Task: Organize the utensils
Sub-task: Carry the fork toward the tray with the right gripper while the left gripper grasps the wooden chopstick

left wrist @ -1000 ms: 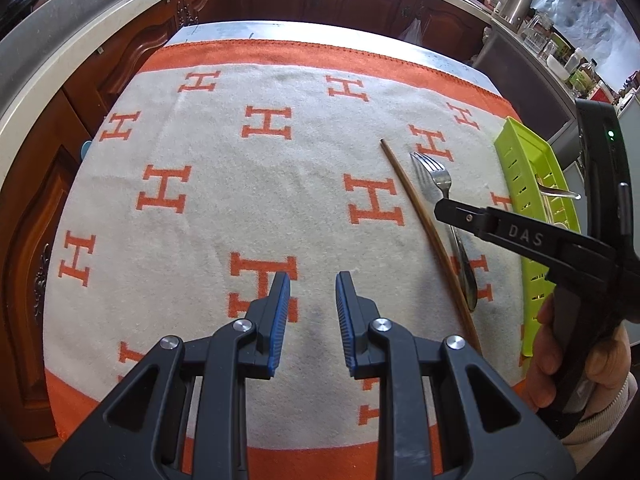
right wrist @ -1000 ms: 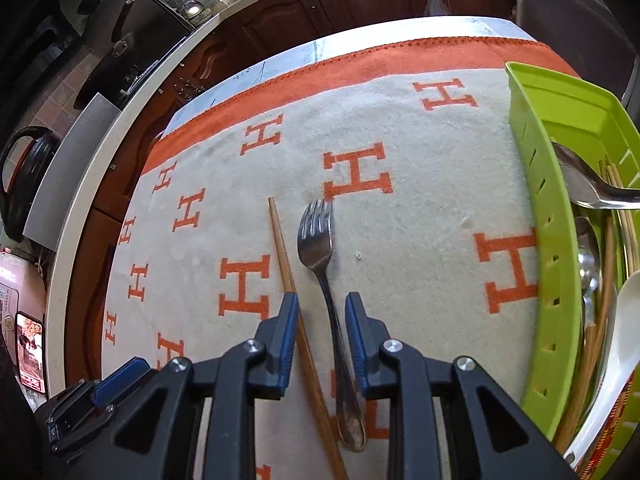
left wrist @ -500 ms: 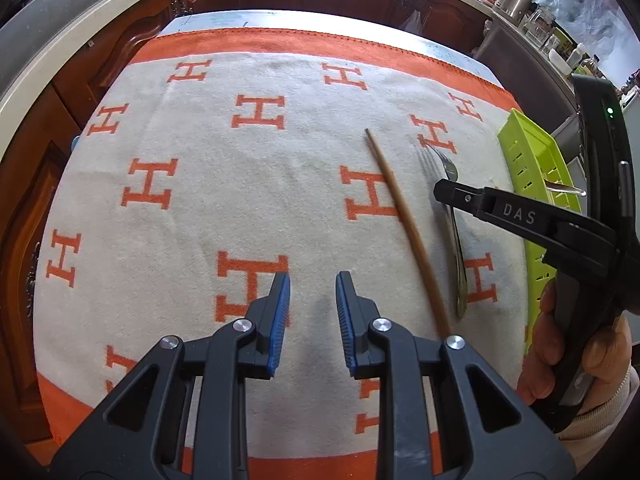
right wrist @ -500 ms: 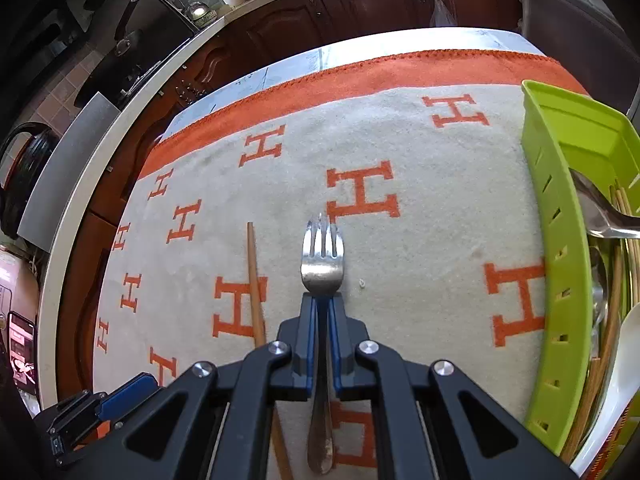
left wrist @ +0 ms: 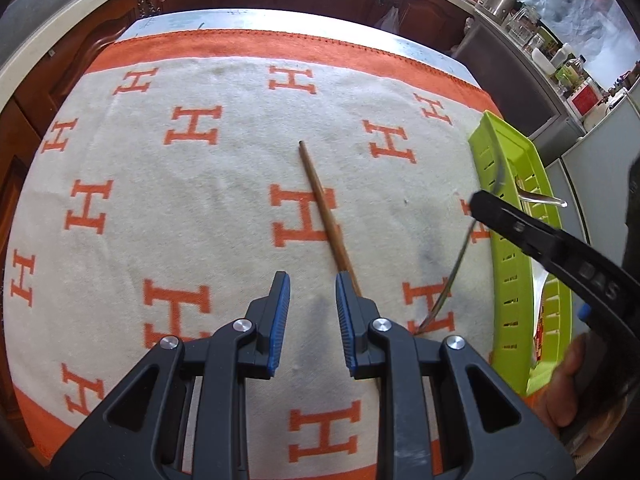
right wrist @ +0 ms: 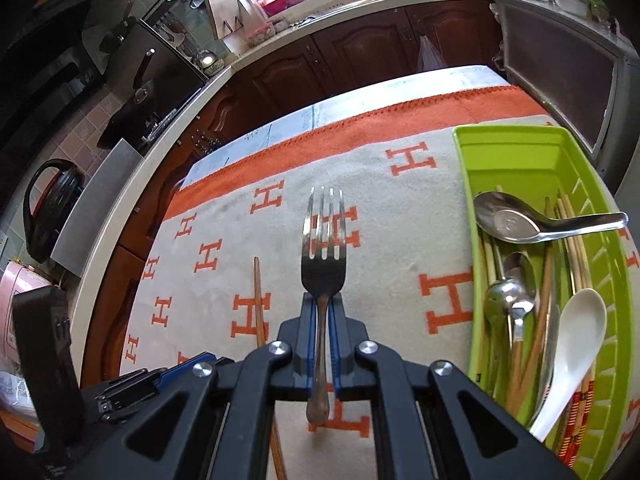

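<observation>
My right gripper (right wrist: 322,312) is clenched on the neck of the metal fork (right wrist: 324,256), tines pointing away from me, held above the orange-and-cream cloth (left wrist: 200,208) on the table. From the left wrist view the fork's handle tip sits close to the cloth, just left of the green basket (right wrist: 516,148). My left gripper (left wrist: 310,312) is released, nothing between its blue pads. 1 wooden chopstick (left wrist: 320,204) lies on the cloth left of the basket, its near end beside that gripper's right finger. The basket holds spoons and chopsticks.
</observation>
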A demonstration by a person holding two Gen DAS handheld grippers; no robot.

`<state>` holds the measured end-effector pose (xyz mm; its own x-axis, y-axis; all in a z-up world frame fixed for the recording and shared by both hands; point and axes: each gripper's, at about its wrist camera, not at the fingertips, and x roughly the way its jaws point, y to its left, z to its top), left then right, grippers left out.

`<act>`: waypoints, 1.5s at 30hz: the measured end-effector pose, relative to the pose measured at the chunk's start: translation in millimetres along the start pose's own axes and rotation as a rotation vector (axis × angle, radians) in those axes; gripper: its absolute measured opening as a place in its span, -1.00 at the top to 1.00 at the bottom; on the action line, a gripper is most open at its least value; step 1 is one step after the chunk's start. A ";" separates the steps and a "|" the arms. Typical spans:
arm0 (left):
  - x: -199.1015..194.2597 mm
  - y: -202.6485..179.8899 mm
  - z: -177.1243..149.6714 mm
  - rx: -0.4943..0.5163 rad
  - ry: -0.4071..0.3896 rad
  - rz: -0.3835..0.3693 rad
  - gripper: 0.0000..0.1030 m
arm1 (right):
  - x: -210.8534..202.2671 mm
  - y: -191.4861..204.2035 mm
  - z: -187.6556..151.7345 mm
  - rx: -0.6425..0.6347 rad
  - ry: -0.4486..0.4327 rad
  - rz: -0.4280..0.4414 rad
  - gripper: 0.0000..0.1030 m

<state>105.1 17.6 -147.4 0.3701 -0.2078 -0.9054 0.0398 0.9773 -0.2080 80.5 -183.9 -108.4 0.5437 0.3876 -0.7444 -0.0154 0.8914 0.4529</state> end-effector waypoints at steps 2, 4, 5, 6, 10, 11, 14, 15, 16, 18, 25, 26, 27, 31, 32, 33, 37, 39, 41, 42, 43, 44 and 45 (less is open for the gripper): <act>6.5 -4.3 2.7 -0.005 0.008 -0.001 0.60 | -11.4 -5.1 -0.6 0.005 -0.028 0.008 0.90; 13.3 -9.9 4.6 -0.004 0.017 0.010 0.60 | -21.2 -8.3 -1.4 0.006 -0.054 0.015 0.90; 15.9 -11.8 4.8 -0.002 0.020 0.017 0.60 | -26.1 -9.8 -2.1 0.004 -0.064 0.016 0.90; 18.8 -14.8 4.8 0.001 0.024 0.026 0.60 | -31.9 -11.6 -3.0 0.005 -0.076 0.020 0.90; 26.4 -25.3 4.2 0.023 0.019 0.073 0.60 | -51.5 -15.7 -5.5 0.002 -0.119 0.029 0.90; 27.5 -27.7 4.1 0.032 0.019 0.086 0.60 | -57.2 -17.0 -6.0 0.002 -0.131 0.033 0.90; 30.0 -36.4 2.8 0.052 0.008 0.136 0.60 | -74.4 -21.8 -7.3 0.008 -0.166 0.038 0.90; 30.7 -39.5 1.9 0.058 0.001 0.155 0.60 | -80.7 -23.7 -7.6 0.011 -0.178 0.042 0.90; 30.8 -41.4 0.9 0.065 -0.007 0.170 0.60 | -87.9 -25.9 -7.5 0.017 -0.192 0.046 0.90; 31.5 -47.3 -1.8 0.091 -0.028 0.185 0.72 | -98.6 -30.3 -5.9 0.026 -0.212 0.050 0.90; 29.1 -48.2 -2.2 0.081 -0.033 0.121 0.92 | -139.3 -50.2 -6.1 0.053 -0.265 0.034 0.90; 27.0 -49.3 -2.9 0.078 -0.027 0.104 0.92 | -143.7 -52.5 -7.7 0.054 -0.268 0.025 0.90; 24.1 -50.9 -3.4 0.076 -0.024 0.086 0.92 | -147.8 -55.1 -7.8 0.054 -0.268 0.011 0.90; 3.6 -67.9 -2.7 0.092 -0.032 -0.003 0.92 | -155.7 -62.2 -10.0 0.057 -0.251 -0.038 0.90; -2.6 -73.9 -1.6 0.097 -0.034 -0.030 0.92 | -156.5 -63.7 -10.9 0.058 -0.242 -0.056 0.90; -8.6 -80.0 -0.8 0.103 -0.036 -0.054 0.92 | -157.6 -65.5 -13.0 0.058 -0.236 -0.063 0.90; -29.0 -109.1 5.6 0.130 -0.035 -0.152 0.92 | -160.5 -67.4 -19.4 0.047 -0.205 -0.101 0.90; -35.6 -126.2 9.6 0.145 -0.028 -0.199 0.92 | -162.1 -66.8 -21.0 0.040 -0.192 -0.122 0.90; -38.9 -144.0 11.8 0.157 -0.017 -0.231 0.92 | -164.9 -67.7 -22.5 0.041 -0.188 -0.139 0.90; -38.3 -152.8 13.6 0.160 -0.009 -0.248 0.92 | -166.0 -68.4 -22.6 0.043 -0.184 -0.146 0.90; -37.3 -160.2 14.5 0.162 -0.004 -0.259 0.92 | -167.3 -69.4 -22.7 0.047 -0.183 -0.155 0.90; -35.8 -168.5 15.4 0.166 -0.002 -0.269 0.92 | -168.2 -70.2 -22.8 0.050 -0.181 -0.162 0.90; -33.5 -176.5 15.8 0.171 -0.004 -0.274 0.92 | -169.0 -71.3 -23.2 0.051 -0.178 -0.169 0.90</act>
<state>100.3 -147.2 -74.5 0.3273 -0.4645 -0.8229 0.2934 0.8778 -0.3787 -29.8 -307.6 -26.2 0.6745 0.1826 -0.7154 0.1282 0.9252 0.3571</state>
